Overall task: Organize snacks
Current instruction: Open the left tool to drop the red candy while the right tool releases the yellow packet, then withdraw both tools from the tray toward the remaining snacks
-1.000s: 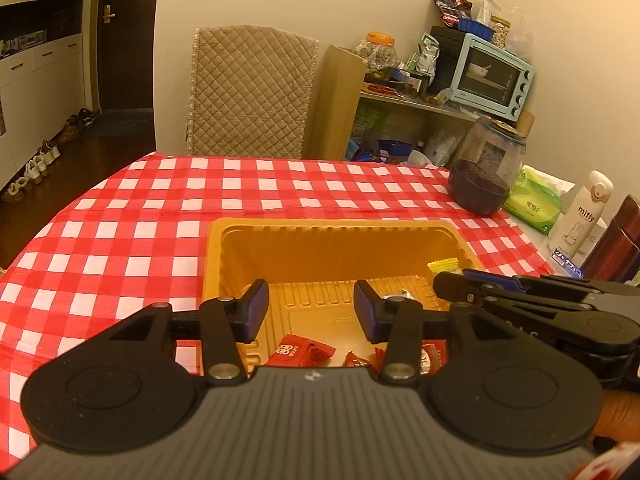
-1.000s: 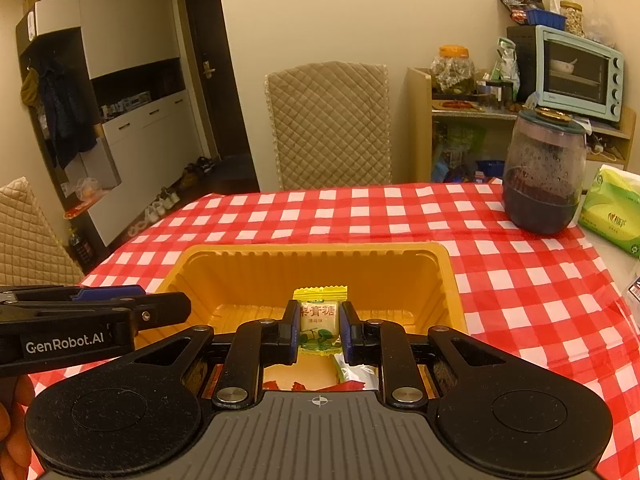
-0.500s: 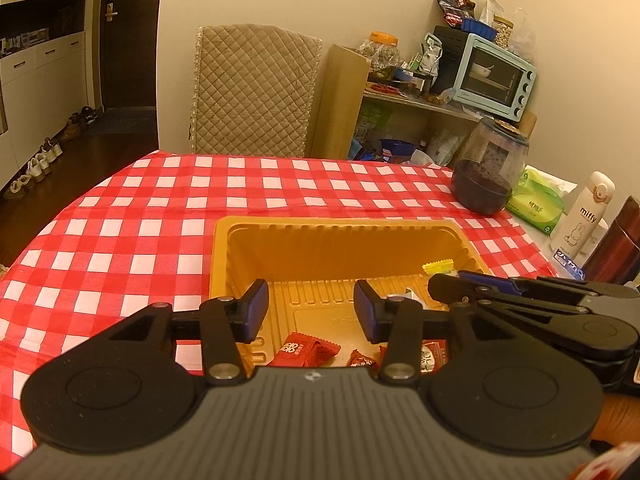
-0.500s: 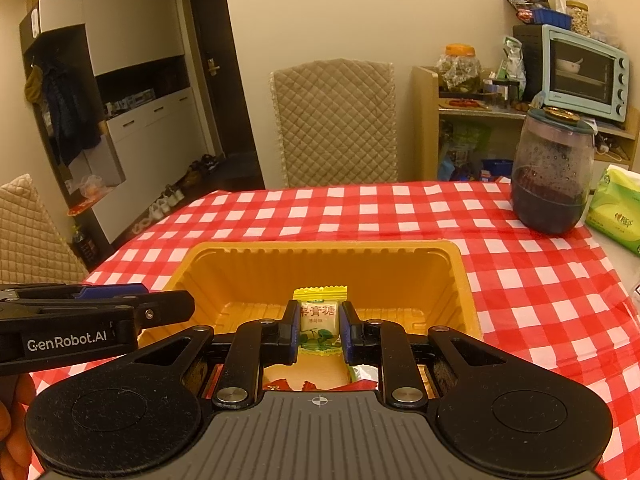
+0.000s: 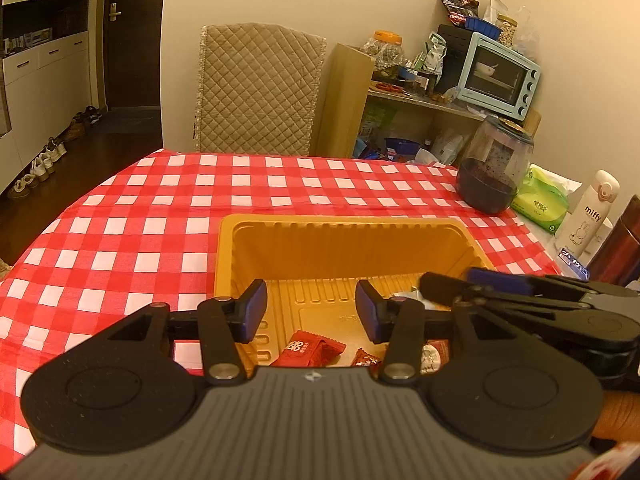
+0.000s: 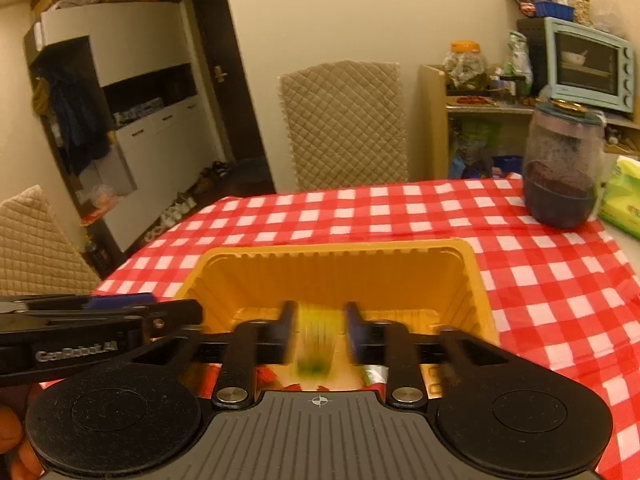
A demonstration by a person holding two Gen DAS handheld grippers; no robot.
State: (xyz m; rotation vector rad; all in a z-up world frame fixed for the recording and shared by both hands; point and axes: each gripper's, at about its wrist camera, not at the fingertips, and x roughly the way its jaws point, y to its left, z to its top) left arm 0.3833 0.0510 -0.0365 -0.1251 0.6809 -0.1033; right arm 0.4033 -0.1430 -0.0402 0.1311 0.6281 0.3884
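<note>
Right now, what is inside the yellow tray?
The tray holds red wrappers, a silvery one and the falling yellow candy. The grippers cover its near floor.

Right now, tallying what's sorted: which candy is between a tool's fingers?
The yellow-green candy, blurred between the right tool's parted fingers; the red-wrapped candies lie on the orange tray's floor.

Checked-cloth table (image 5: 120, 216) bears orange tray (image 5: 340, 224), dark jar (image 5: 494, 168), tissue pack (image 5: 540, 200).
</note>
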